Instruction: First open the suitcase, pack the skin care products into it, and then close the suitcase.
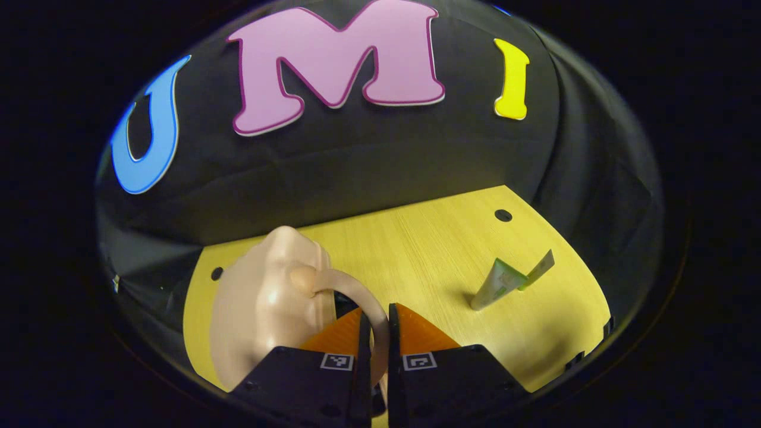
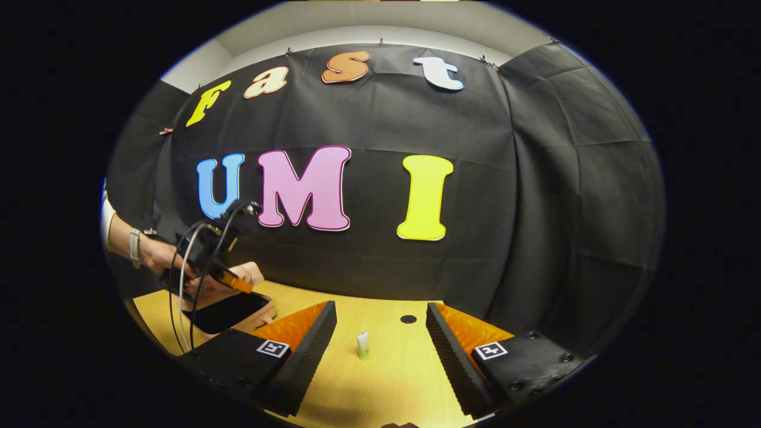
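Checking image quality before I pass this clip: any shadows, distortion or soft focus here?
Left gripper view: fisheye bends the table edge; the tube casts a soft shadow; the suitcase looks slightly soft up close. Right gripper view: wall curves strongly; the tube is small but sharp.

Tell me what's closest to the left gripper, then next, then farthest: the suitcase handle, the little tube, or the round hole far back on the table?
Going by the left gripper view:
1. Suitcase handle: right between the left gripper fingers.
2. Tube: standing ahead on the right, apart from the gripper.
3. Round hole: farther back on the right, near the table edge.
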